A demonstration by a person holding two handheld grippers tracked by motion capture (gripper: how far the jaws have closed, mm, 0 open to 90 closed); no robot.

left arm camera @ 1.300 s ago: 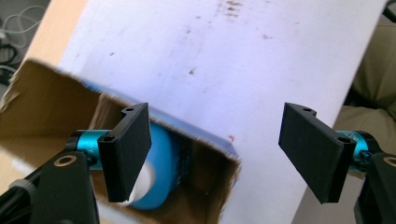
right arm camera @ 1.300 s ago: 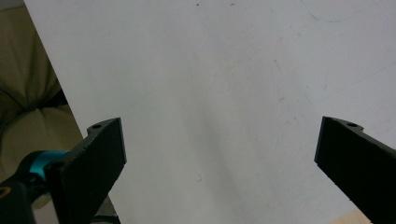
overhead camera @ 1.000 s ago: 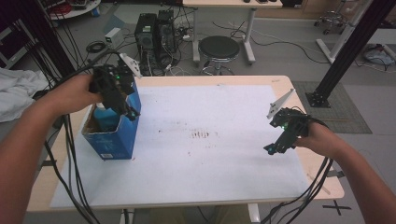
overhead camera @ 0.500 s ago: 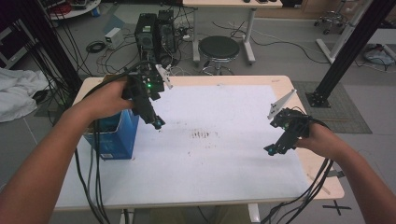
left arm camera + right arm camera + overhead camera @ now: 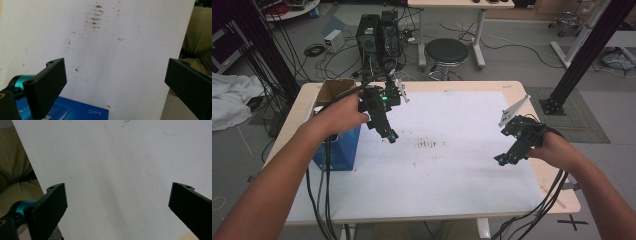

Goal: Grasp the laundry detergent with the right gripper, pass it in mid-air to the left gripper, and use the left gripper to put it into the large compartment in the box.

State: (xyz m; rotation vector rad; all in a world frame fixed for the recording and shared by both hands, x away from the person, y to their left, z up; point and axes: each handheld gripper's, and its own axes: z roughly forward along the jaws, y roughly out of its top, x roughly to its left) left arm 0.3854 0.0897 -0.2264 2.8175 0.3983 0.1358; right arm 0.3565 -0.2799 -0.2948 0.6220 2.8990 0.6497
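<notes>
My left gripper (image 5: 391, 136) hangs over the left part of the white sheet (image 5: 452, 175), just right of the blue cardboard box (image 5: 337, 152). Its jaws have just been opening and now stand wide apart, nothing between them. In the left gripper view the left gripper (image 5: 115, 82) looks down on the sheet, a patch of dark smudges (image 5: 93, 17) and a corner of the blue box (image 5: 75, 112). My right gripper (image 5: 503, 160) rests low over the sheet's right side, open and empty. The right gripper (image 5: 117, 205) faces bare white sheet in its own view.
The sheet covers most of a wooden table (image 5: 512, 87). The dark smudges (image 5: 427, 145) mark the sheet's middle. Behind the table are a black stool (image 5: 446, 50) and computer towers (image 5: 377, 35). A black frame post (image 5: 587, 50) stands at the right, and a white cloth (image 5: 229, 100) lies left.
My left hand has carried its gripper from above the blue box to the right and down over the sheet. The right gripper has stayed put.
</notes>
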